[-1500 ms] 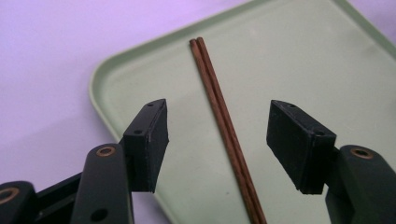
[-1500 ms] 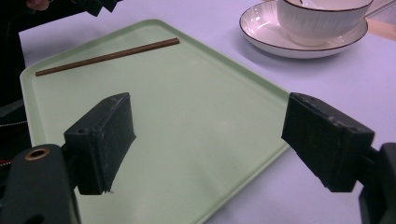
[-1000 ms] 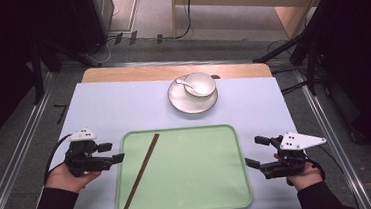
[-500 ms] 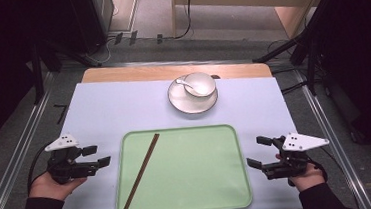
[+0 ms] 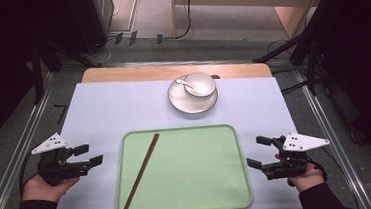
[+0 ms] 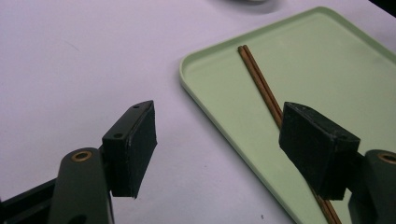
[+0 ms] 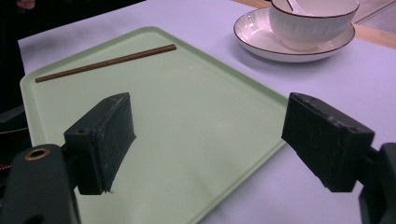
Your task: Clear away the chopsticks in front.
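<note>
Now chopsticks point(image 5: 141, 171) lie just right of the left claw point(image 5: 89, 155).

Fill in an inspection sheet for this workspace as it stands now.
Surface: pale cloth on a wooden table.
Job's things: chopsticks lying slantwise on the green tray.
Clutter: bowl with spoon on a saucer, behind the tray.
Grippers: left tongs open, just widened, nothing between; right tongs open, empty, beside the tray.
Cables: one loops from the left tongs; others lie on the floor beyond.
Surroundings: dark stands, metal rails.
</note>
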Motion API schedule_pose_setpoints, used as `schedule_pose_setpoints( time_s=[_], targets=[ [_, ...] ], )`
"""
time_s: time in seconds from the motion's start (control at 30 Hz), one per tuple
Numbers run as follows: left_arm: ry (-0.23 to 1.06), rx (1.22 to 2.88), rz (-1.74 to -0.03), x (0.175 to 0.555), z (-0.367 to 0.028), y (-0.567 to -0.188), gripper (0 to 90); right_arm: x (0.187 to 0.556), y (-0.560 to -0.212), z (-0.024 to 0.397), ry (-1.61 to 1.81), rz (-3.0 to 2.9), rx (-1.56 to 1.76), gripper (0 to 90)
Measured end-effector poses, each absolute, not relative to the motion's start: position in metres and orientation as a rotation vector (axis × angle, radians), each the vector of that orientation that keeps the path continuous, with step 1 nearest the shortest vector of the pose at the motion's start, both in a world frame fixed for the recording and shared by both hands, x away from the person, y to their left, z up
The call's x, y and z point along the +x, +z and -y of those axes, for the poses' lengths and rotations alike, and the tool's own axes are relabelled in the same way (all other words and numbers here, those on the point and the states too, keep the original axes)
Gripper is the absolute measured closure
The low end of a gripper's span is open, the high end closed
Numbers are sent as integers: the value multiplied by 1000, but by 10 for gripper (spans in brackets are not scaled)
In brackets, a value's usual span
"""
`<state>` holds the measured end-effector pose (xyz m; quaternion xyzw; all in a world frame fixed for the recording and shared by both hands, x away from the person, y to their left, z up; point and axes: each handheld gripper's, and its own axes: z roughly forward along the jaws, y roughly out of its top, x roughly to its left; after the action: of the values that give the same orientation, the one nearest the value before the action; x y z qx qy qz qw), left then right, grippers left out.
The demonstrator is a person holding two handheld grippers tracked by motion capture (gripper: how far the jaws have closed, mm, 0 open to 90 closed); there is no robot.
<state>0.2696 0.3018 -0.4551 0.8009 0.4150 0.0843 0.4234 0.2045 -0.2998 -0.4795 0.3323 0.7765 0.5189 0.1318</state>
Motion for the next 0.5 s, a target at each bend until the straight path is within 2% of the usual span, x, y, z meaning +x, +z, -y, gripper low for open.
schedule_pose_setpoints(
  time_s=[0.5],
  targets=[
    [211,2006,-1040,271,-301,-458,282,204,-480,300,1499,-2256,969,171]
  ],
)
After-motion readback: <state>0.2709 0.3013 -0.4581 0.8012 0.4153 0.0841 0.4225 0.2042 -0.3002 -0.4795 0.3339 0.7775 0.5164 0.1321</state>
